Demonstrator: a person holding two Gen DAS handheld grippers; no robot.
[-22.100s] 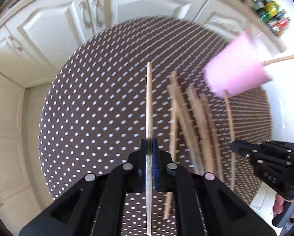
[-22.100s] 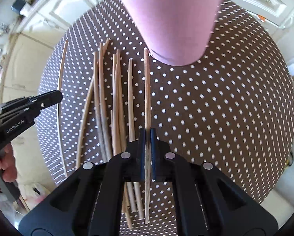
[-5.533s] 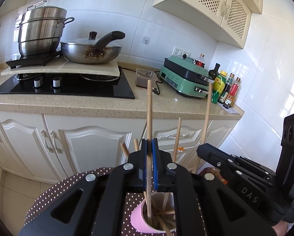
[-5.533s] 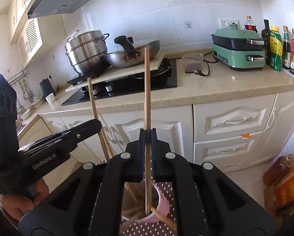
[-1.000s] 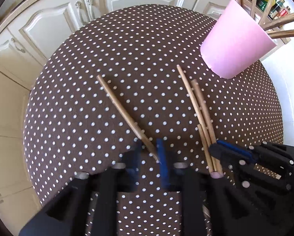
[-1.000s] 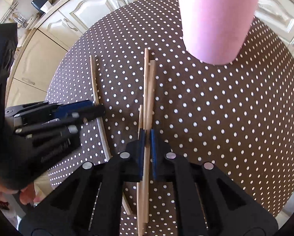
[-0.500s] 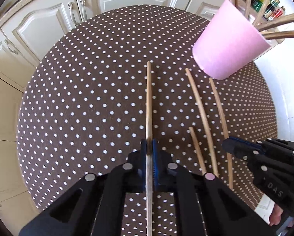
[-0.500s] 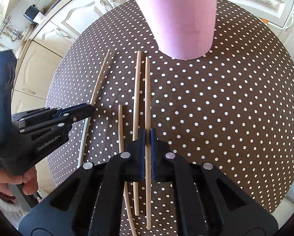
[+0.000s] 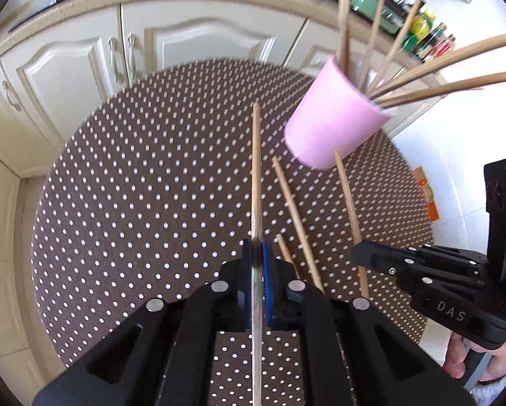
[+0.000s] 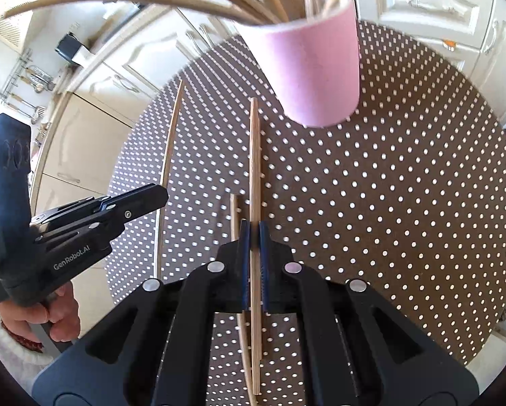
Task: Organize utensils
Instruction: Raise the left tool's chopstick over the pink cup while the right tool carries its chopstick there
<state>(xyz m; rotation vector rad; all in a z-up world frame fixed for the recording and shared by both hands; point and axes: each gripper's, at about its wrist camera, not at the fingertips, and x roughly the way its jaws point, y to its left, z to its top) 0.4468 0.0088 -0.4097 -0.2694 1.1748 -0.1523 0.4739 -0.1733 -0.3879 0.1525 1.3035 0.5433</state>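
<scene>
Holding one chopstick (image 9: pixel 255 176) pinched in the left gripper (image 9: pixel 256 270) fingers and another (image 10: pixel 254 155) in the right gripper (image 10: pixel 254 237), with most already in the far pink cup (image 9: pixel 334 125), leaves seemingly two loose chopsticks (image 9: pixel 295 203) on the tabletop (image 9: pixel 134 203).

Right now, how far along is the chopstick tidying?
Done: a bunch of chopsticks already stand in the pink cup. In hand: the left gripper is shut on one chopstick, and the right gripper is shut on another chopstick. Left: two loose chopsticks lie on the dotted table, and the held pair has yet to go into the cup.
</scene>
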